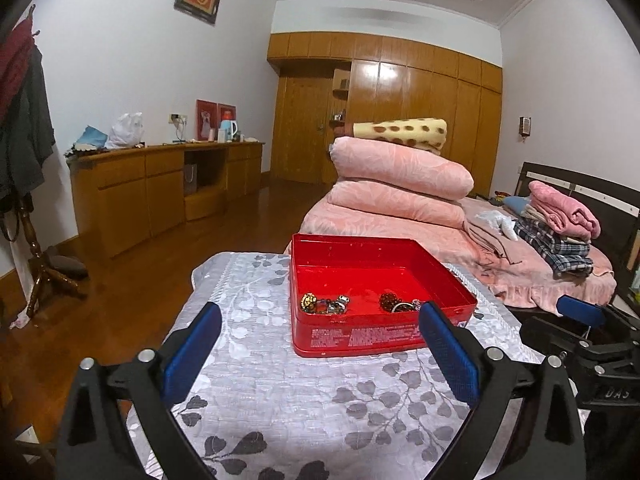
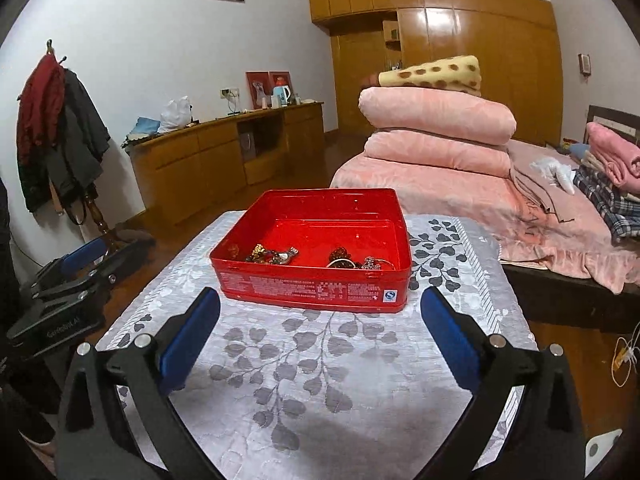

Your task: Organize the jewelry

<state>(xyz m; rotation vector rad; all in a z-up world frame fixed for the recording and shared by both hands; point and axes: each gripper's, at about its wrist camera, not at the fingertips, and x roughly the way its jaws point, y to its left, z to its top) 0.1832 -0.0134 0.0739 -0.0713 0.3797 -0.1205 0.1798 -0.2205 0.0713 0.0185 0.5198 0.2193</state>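
An open red tin box point(image 1: 360, 338) stands on a small table covered by a grey leaf-patterned cloth point(image 1: 280, 392). It also shows in the right wrist view point(image 2: 312, 288). Several pieces of jewelry point(image 1: 324, 304) lie along its near wall: beads, a gold brooch, rings. They also show in the right wrist view point(image 2: 276, 257). My left gripper point(image 1: 320, 344) is open and empty, just short of the box's near side. My right gripper point(image 2: 320, 320) is open and empty, hovering in front of the box.
A bed point(image 1: 420, 236) with stacked pink quilts point(image 1: 400, 184) and folded clothes point(image 1: 556, 232) lies behind the table to the right. A wooden sideboard point(image 1: 160, 184) and a coat stand point(image 1: 28, 184) stand at the left wall. The table cloth point(image 2: 312, 384) reaches the near edge.
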